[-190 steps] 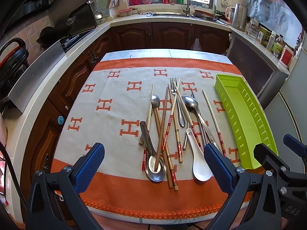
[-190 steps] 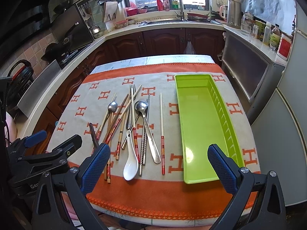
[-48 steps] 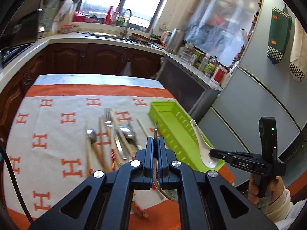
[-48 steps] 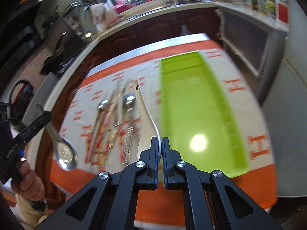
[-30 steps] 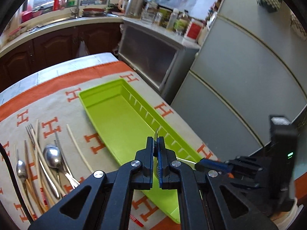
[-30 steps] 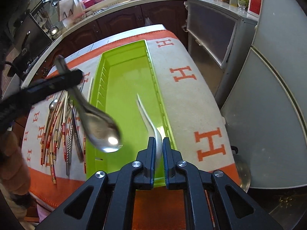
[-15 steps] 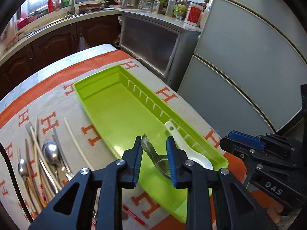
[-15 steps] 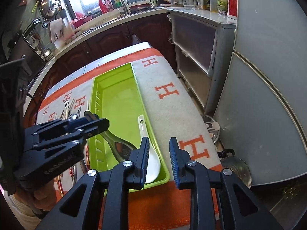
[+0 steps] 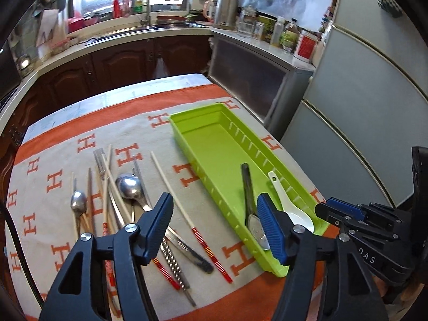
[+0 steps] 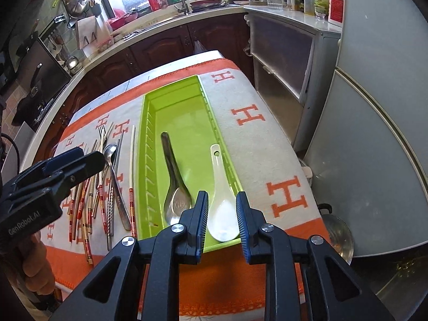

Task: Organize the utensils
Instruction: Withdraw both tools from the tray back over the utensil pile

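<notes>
A green tray [image 9: 214, 139] [image 10: 184, 123] lies on the right of the cloth. In it a metal spoon [image 9: 248, 195] [image 10: 174, 176] and a white ceramic spoon [image 9: 291, 206] [image 10: 220, 195] rest side by side, bowls toward me. My left gripper [image 9: 214, 206] hovers above the tray's left wall with its jaws opening and nothing between them. My right gripper [image 10: 221, 200] stands open over the white spoon's bowl, clear of it. Each gripper shows in the other's view: the right gripper [image 9: 337, 208], the left gripper [image 10: 77, 160]. Loose chopsticks, forks and spoons [image 9: 125, 187] [image 10: 107, 176] lie left of the tray.
The cloth with orange H marks [image 10: 248, 117] covers the table up to its near edge. A grey fridge [image 10: 374, 123] stands close on the right, with a metal pot [image 10: 339, 235] on the floor beside it. Counter and sink [image 9: 144, 24] run along the back.
My left gripper has let go of the metal spoon, which now lies in the tray, and its jaws have spread wide as it drew back. The right gripper has lifted slightly off the white spoon.
</notes>
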{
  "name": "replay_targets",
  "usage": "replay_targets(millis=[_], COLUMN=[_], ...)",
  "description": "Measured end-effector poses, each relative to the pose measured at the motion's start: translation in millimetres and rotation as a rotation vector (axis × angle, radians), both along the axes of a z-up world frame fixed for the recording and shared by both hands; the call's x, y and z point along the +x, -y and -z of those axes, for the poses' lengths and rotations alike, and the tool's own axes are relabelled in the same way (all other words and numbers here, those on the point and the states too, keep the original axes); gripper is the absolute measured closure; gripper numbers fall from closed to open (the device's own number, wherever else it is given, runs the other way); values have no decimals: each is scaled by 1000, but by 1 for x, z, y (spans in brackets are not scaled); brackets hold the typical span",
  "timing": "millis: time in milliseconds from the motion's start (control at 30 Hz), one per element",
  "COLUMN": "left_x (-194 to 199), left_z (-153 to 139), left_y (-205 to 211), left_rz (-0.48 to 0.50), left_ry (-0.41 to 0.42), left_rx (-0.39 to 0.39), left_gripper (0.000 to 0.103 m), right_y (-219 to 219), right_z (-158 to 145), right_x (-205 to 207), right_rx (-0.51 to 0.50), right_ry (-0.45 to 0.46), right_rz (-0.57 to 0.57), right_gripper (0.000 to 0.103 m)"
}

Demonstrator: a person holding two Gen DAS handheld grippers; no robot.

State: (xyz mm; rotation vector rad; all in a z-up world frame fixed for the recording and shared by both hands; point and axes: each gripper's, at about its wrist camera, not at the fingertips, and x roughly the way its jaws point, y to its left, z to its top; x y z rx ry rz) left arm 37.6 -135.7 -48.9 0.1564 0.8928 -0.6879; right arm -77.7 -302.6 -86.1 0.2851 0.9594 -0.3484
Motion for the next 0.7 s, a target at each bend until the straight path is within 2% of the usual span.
replay_targets(millis=[33, 233, 567, 700], left_x=[-1, -11, -30, -31], left_z=[-1, 0, 17, 22], left_y=[-5, -50, -116, -133], left_rz=[-16, -100, -241, -277], left_ry=[0, -2, -46, -50], left_rx=[-4, -23, 25, 38], left_gripper=[34, 33, 33, 33], right_y=[-3, -19, -65, -86], right_z=[0, -1, -4, -2], right_x=[1, 8, 16, 20], right_rx=[-3, 6, 1, 0], right_ry=[-2, -13, -27, -39], right_rz=[-7, -55, -161, -204], right_gripper=[81, 81, 81, 77])
